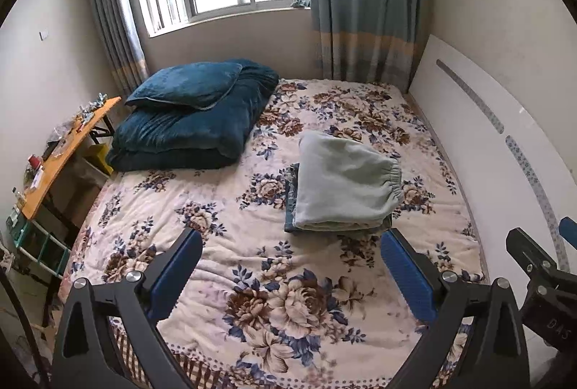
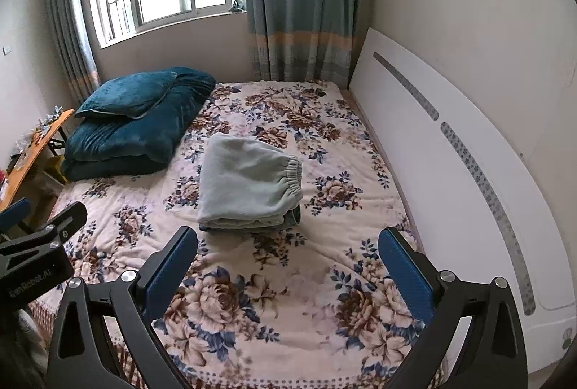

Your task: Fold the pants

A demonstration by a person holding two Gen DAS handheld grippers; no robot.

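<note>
Both our left gripper [image 1: 290,246] and right gripper [image 2: 287,243] are hovering, jaws apart and empty, over the bed [image 1: 223,208]; folded pants [image 1: 342,187] are lying at twelve o'clock.

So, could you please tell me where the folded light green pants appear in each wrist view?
Left wrist view: folded light green pants lie right of centre, atop a darker folded garment.
Right wrist view: the pants lie just left of centre.
Shared landmark: the dark teal bedding, behind and left of them.

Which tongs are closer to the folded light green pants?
Right, slightly. Right tongs point straight at the folded light green pants; left tongs sit off to their left.
</note>
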